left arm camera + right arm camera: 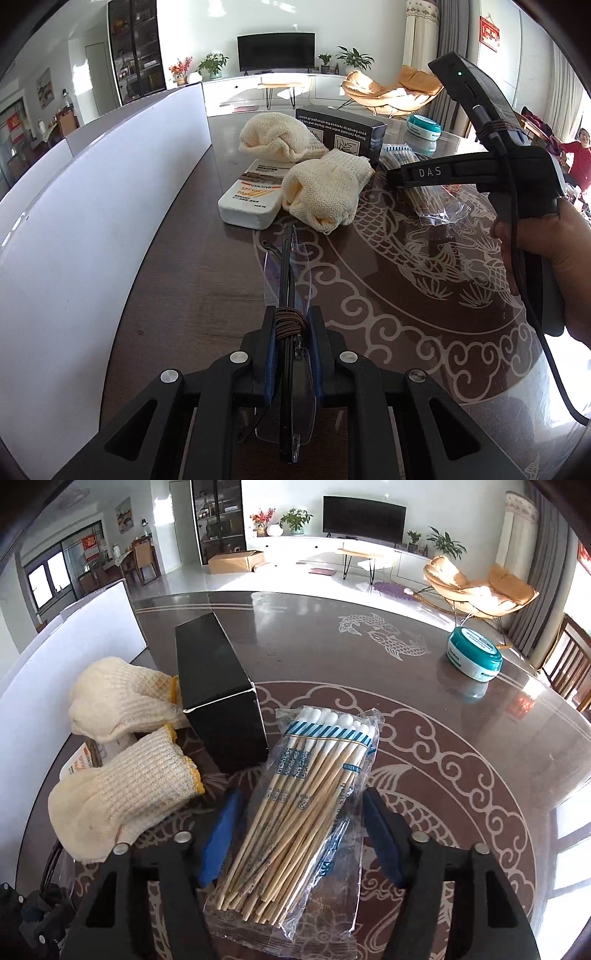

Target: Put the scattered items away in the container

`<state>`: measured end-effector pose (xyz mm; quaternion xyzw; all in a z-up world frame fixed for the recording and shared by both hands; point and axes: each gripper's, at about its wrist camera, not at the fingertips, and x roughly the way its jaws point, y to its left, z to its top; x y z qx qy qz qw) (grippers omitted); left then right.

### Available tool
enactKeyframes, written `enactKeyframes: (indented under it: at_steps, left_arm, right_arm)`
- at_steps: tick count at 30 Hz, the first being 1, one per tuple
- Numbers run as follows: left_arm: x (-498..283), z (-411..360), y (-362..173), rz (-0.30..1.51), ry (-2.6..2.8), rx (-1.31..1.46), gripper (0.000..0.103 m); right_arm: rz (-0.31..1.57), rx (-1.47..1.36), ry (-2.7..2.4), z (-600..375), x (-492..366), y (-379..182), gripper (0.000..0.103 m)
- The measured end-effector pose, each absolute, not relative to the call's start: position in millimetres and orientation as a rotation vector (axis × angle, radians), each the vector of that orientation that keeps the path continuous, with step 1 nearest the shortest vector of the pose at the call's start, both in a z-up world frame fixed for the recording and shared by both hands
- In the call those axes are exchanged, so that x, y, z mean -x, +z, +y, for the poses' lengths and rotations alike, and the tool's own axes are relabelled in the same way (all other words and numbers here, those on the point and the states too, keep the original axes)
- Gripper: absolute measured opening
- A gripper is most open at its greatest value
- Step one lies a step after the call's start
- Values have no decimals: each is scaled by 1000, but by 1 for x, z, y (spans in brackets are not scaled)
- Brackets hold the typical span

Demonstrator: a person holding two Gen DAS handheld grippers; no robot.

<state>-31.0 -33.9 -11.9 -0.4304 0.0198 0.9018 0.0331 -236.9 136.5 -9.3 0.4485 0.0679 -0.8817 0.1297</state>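
Observation:
My left gripper (291,325) is shut on folded rimless glasses (288,273) with dark arms, held just above the table. The white container wall (92,206) runs along its left. My right gripper (303,808) is open, its blue pads either side of a clear bag of cotton swabs (310,805) lying on the table; it also shows in the left wrist view (397,177). Two cream knit gloves (122,797) (122,698), a black box (218,694), a white sunscreen box (251,199) and a teal round tin (474,657) lie on the table.
The dark round table (461,775) has a white fish and cloud pattern under glass. The gloves and black box crowd the left of the swab bag. A person in red (580,155) sits beyond the table at the right.

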Motion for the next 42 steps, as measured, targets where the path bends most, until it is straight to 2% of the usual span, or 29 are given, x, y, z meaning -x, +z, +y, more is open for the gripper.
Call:
enactKeyframes:
  at_steps: [2, 6, 15, 16, 18, 19, 20, 21, 23, 24, 26, 28, 30, 42]
  left_arm:
    - [31, -34, -12, 60, 2775, 1325, 15]
    - [31, -34, -12, 55, 2773, 1325, 15]
    - [16, -28, -11, 50, 2774, 1324, 15]
    - [16, -27, -12, 57, 2779, 1327, 16]
    - [18, -26, -12, 64, 2785, 1330, 18]
    - [19, -26, -12, 74, 2791, 1333, 24]
    - [19, -27, -13, 88, 2806, 1341, 36]
    - [21, -29, -13, 99, 2828, 1351, 44]
    - [24, -39, -16, 40, 2825, 1385, 75]
    - [25, -45, -18, -5, 2812, 1389, 77]
    - [26, -41, -19, 27, 2805, 1395, 84]
    - [27, -38, -21, 48, 2792, 1400, 89]
    - [30, -38, -24, 42, 2762, 1424, 103]
    - [30, -36, -25, 44, 2754, 1421, 103]
  right_arm:
    - [153, -1297, -2558, 142, 230, -9, 39]
    - [91, -1268, -2541, 161, 193, -9, 38]
    - [161, -1243, -2558, 216, 57, -6, 38]
    - [159, -1255, -2576, 219, 53, -6, 42]
    - [170, -1285, -2620, 223, 53, -8, 62]
    - [165, -1283, -2630, 223, 53, -9, 78]
    - [151, -1293, -2624, 224, 56, -10, 84]
    - [150, -1303, -2626, 222, 60, -11, 85]
    - [159, -1313, -2619, 218, 65, -13, 91]
    - [182, -1320, -2615, 215, 66, -14, 93]
    - [177, -1338, -2622, 214, 69, -15, 101]
    - [155, -1351, -2629, 218, 69, -16, 103]
    - [160, -1352, -2632, 218, 69, -16, 103]
    - [160, -1353, -2633, 218, 69, -16, 103]
